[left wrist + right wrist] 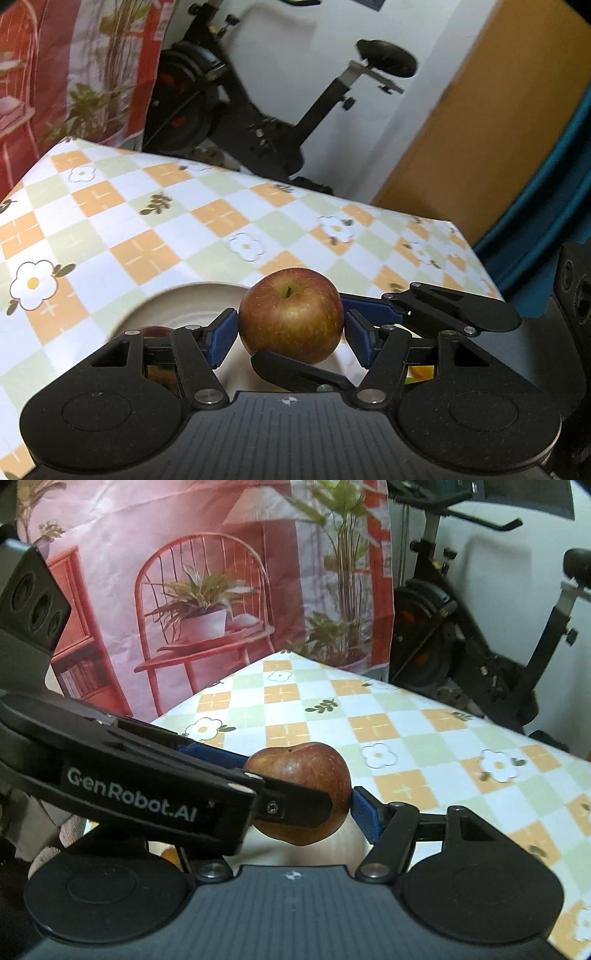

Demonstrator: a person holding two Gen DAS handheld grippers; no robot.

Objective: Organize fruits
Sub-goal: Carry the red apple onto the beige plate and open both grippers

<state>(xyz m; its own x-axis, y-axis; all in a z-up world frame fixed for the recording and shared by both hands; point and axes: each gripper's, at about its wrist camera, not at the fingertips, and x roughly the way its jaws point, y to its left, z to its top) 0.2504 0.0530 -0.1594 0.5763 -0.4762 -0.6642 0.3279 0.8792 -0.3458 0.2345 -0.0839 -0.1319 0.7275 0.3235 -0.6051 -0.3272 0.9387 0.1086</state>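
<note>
Two grippers clamp one apple (291, 314) above the plate (192, 299) on the checked tablecloth (155, 221). Left gripper (291, 334) pads press its sides; right gripper (295, 794) holds the same apple, crossing the left.

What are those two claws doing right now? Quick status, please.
Left gripper and right gripper both clamped on one red apple. Apple above the white plate. Another fruit on the plate; nothing blocking.
</note>
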